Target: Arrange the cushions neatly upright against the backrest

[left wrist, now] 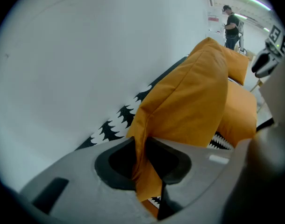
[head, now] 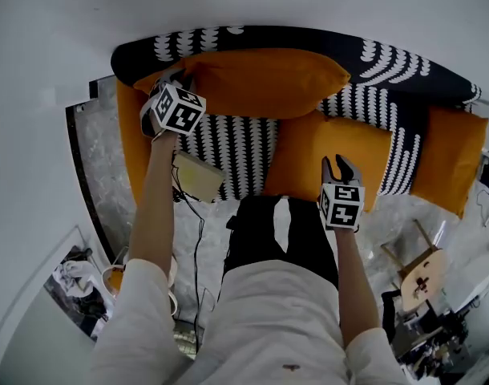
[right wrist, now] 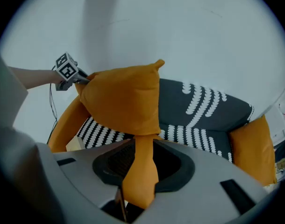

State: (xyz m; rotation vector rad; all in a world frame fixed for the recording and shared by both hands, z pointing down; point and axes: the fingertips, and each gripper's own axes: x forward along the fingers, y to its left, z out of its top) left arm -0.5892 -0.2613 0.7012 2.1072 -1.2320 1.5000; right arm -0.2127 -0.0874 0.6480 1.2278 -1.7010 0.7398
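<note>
- My left tool (left wrist: pixel 145 158) is clenched on a thin corner flap of the back cushion (head: pixel 260 79). There is so little fabric in the bite that a sharp tug could pull it free.
- My right tool (right wrist: pixel 141 169) grasps a fold of the seat cushion (head: pixel 333 155), which lies flat just beneath it. The hold looks slack to me, so the fold may slide out when I lift.
- Ahead of both tools, the back cushion lies on its long side along the backrest (head: pixel 405 62), with its other end straight ahead of the right tool. Held by one corner only, it may sag or flop forward onto the seat cushion.
- Well off to the right of the right tool, a third cushion (head: pixel 449 167) leans at the end of the sofa (head: pixel 228 143). Swinging the seat cushion up carelessly could knock it over.
</note>
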